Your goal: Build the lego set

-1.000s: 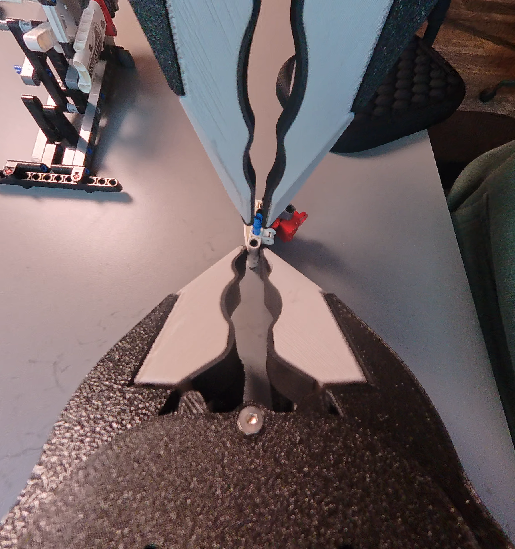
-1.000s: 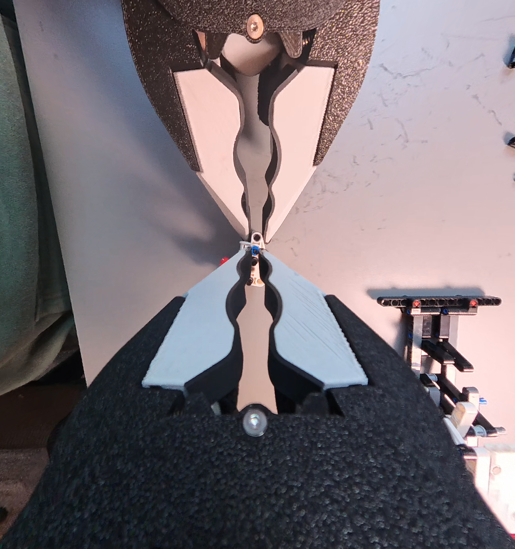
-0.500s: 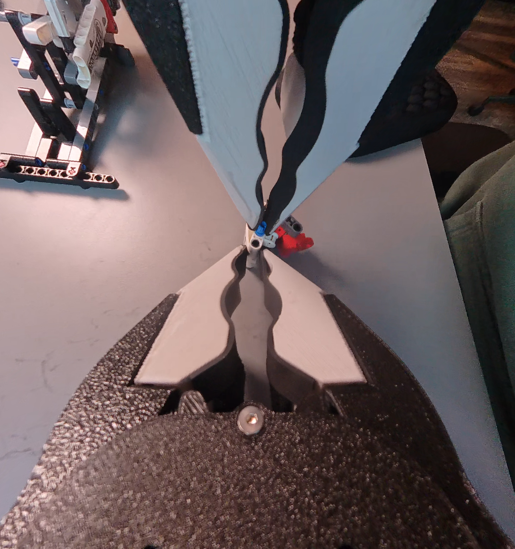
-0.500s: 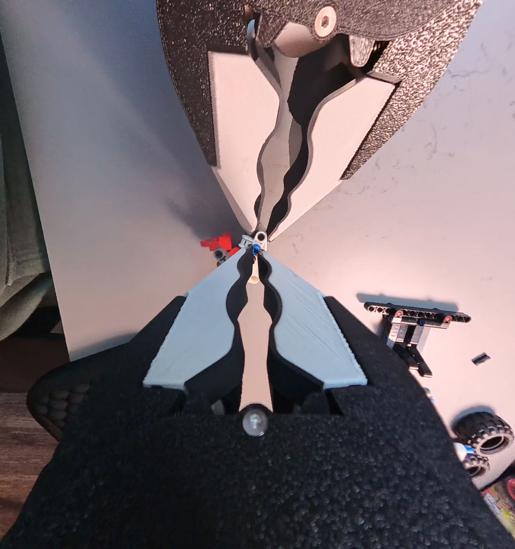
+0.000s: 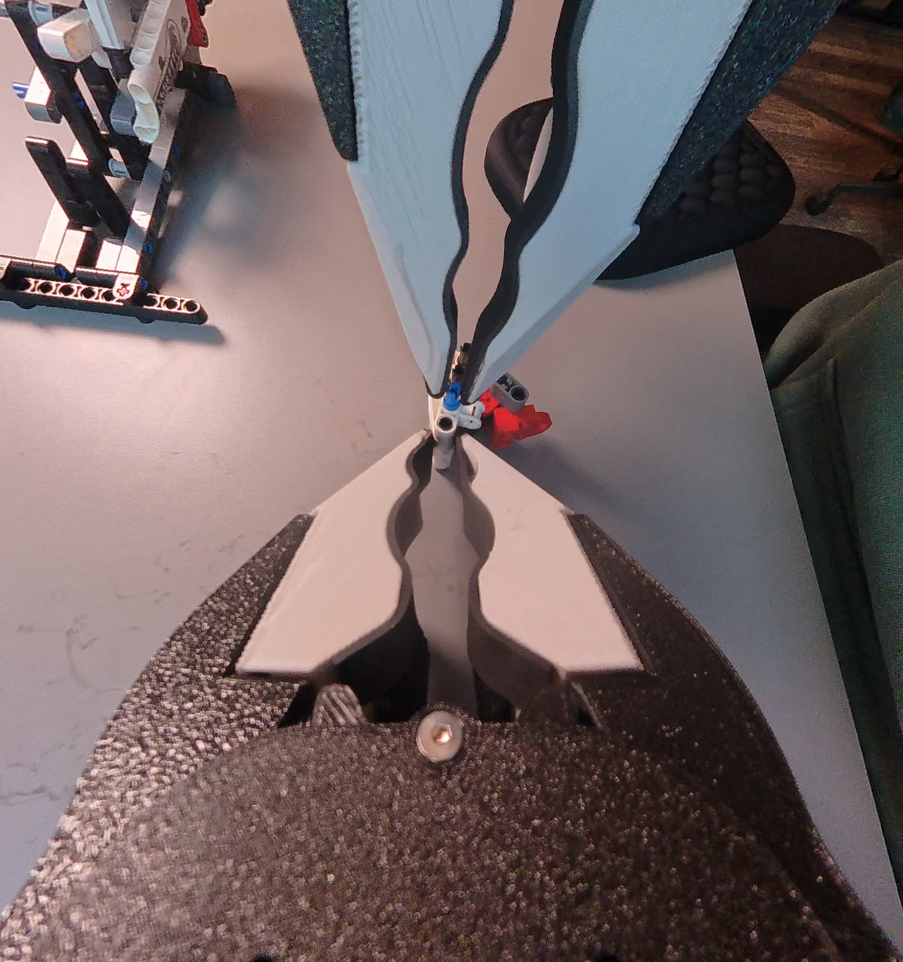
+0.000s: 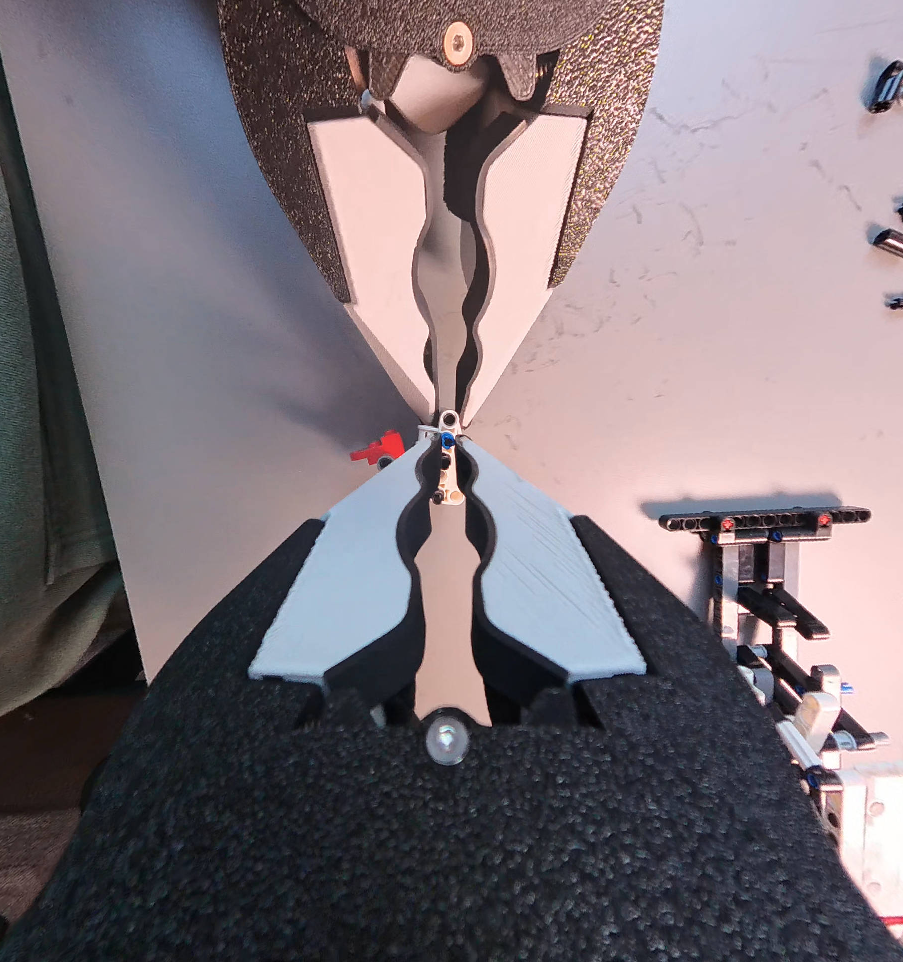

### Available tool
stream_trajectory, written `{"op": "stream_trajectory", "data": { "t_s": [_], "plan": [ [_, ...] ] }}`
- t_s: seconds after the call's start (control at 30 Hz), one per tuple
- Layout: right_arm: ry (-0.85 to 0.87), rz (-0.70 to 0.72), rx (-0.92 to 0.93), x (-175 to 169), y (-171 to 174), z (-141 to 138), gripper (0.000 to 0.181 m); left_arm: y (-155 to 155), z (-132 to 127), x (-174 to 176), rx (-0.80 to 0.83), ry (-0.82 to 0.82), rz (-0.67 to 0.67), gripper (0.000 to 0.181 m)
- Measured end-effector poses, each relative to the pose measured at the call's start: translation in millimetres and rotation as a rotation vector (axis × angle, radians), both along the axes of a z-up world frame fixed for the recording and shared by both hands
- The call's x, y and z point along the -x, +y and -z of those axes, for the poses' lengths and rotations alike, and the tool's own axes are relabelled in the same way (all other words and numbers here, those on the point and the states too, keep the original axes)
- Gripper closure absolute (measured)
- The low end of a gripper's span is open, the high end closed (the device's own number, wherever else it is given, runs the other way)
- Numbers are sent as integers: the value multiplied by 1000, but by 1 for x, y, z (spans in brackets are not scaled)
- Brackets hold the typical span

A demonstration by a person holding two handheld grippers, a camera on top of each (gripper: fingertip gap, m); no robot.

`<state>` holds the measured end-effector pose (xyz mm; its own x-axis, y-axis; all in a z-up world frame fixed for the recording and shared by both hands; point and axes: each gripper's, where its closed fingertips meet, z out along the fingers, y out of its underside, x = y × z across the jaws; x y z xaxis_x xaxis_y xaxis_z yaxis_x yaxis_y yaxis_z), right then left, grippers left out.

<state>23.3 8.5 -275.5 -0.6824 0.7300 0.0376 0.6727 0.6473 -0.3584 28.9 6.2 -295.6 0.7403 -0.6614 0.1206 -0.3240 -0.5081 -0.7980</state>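
My left gripper [image 5: 445, 442] is shut on a small grey connector [image 5: 445, 424]. My right gripper [image 6: 447, 445] is shut on a short white beam [image 6: 449, 489] with holes and a blue pin [image 6: 447, 441] at its front end. The two grippers meet tip to tip just above the table, and the connector touches the beam at the blue pin [image 5: 454, 398]. The right gripper [image 5: 454, 395] comes down from the top of the left wrist view. The left gripper [image 6: 448, 414] comes down from the top of the right wrist view. The partly built black and white model [image 5: 90, 182] stands off to the side.
A red piece with a grey connector [image 5: 517, 421] lies on the table right beside the tips; it also shows in the right wrist view [image 6: 379, 447]. The model [image 6: 767, 572] and loose small parts [image 6: 897, 242] lie to the right. The table edge [image 5: 751, 364], a person's green clothing [image 5: 855, 468] and a chair [image 5: 725, 182] are close. Left and right tips are no more than a few centimetres apart. Left tips and right tips are each some 20 centimetres from the model [image 6: 767, 572]. The left camera catches it too, in the left wrist view [image 5: 82, 241].
Half a second ago the right gripper was tilted and swung to one side; it is now back in line, facing the left gripper. Both stay shut, with the parts still touching.
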Motion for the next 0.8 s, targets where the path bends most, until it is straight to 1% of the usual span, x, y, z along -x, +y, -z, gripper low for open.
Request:
{"op": "stream_trajectory", "data": {
  "t_s": [0.13, 0.27, 0.33, 0.4, 0.53, 0.57, 0.6, 0.67, 0.73, 0.8],
  "plan": [
    [-48, -29, -11, -2, -3, 1, 178, -1, 0, -1, -1, 9, 6, 173],
    [-84, -93, -105, -3, -2, 4, 179, -1, 0, -1, -4, 10, 6, 174],
    [-92, -103, -120, -3, -3, 4, 179, -2, 0, -1, 0, 7, 6, 174],
    [-80, -77, -106, -2, -3, 4, 178, -2, 0, -1, -3, 13, 8, 174],
    [99, -26, -65, 5, 1, 2, 176, -1, -1, 4, -2, 5, -5, 174],
    [141, -15, -32, 5, 0, -1, 171, -1, -2, 4, -9, -2, -1, 174],
    [180, 2, 14, 4, 0, -6, 155, 0, -4, 6, -28, 0, -5, 174],
    [205, 39, 99, -5, 4, -12, 143, 2, -10, 11, -56, -10, -20, 173],
    [246, 50, 88, -15, 20, -8, 143, 4, -19, 14, -96, -41, -15, 173],
    [287, 86, 80, -19, 32, -2, 152, 6, -27, 18, -144, -43, -23, 173]
  ]
}}
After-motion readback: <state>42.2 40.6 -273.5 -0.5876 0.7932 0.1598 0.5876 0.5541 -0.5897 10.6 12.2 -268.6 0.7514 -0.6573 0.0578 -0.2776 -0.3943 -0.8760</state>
